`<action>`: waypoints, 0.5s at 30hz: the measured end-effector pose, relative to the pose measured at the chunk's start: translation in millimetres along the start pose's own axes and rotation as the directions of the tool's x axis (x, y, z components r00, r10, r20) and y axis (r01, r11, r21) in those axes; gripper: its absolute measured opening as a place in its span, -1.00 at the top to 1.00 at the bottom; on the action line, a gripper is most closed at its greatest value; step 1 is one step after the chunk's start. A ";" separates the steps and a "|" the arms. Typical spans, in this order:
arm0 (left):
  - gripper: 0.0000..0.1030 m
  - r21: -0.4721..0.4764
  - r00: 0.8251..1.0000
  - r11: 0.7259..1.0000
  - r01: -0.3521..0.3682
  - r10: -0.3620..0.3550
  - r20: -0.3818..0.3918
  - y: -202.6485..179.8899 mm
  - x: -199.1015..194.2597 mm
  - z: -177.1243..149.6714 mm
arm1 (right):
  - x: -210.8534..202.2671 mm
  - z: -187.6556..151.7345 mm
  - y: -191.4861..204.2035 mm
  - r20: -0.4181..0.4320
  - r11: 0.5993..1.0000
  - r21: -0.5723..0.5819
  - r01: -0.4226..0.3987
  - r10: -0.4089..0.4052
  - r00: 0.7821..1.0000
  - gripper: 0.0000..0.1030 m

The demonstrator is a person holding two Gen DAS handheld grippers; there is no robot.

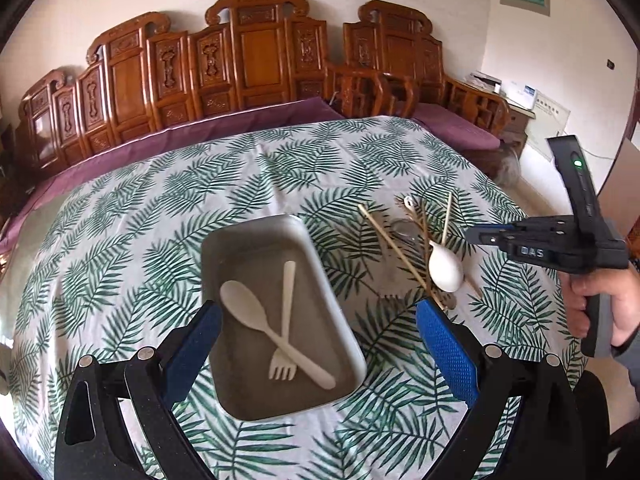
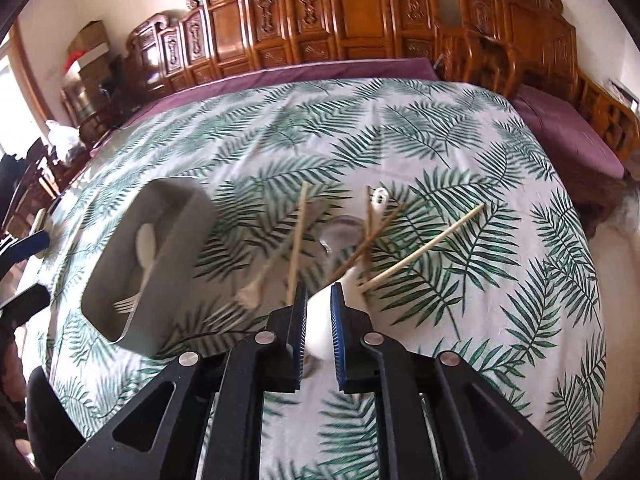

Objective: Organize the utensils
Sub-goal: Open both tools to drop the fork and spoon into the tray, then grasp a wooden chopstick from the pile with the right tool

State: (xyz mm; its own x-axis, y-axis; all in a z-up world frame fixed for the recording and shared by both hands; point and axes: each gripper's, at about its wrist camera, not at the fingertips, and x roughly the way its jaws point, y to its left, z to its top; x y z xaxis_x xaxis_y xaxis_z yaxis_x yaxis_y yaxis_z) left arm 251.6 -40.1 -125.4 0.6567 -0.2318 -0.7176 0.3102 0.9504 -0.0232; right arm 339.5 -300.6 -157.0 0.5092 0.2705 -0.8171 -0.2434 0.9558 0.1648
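Observation:
A grey tray on the leaf-print cloth holds a white spoon crossed over a white fork. My left gripper hovers over the tray's near end, wide open and empty. To the right lies a loose pile: pale chopsticks, a white soup spoon and a metal spoon. A hand holds my right gripper just right of the pile. In the right wrist view my right gripper hangs above the soup spoon; the jaws stand a narrow gap apart and grip nothing.
More chopsticks, dark sticks and a blurred metal fork lie between the tray and the pile. A carved wooden bench with a purple cushion runs behind the round table.

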 end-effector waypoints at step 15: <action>-0.82 0.012 0.999 0.999 0.042 -0.042 -0.028 -17.3 29.2 17.6 | 75.8 36.9 -38.5 -0.091 0.996 0.090 0.023 -0.014 0.996 0.61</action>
State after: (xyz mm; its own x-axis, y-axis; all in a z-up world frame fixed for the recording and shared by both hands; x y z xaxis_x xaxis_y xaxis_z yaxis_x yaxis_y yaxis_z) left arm 277.6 -67.0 -133.8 0.6235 -0.2651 -0.7355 0.3455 0.9373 -0.0450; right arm 417.9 -312.7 -205.0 0.4352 0.2450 -0.8664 -0.1566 0.9682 0.1952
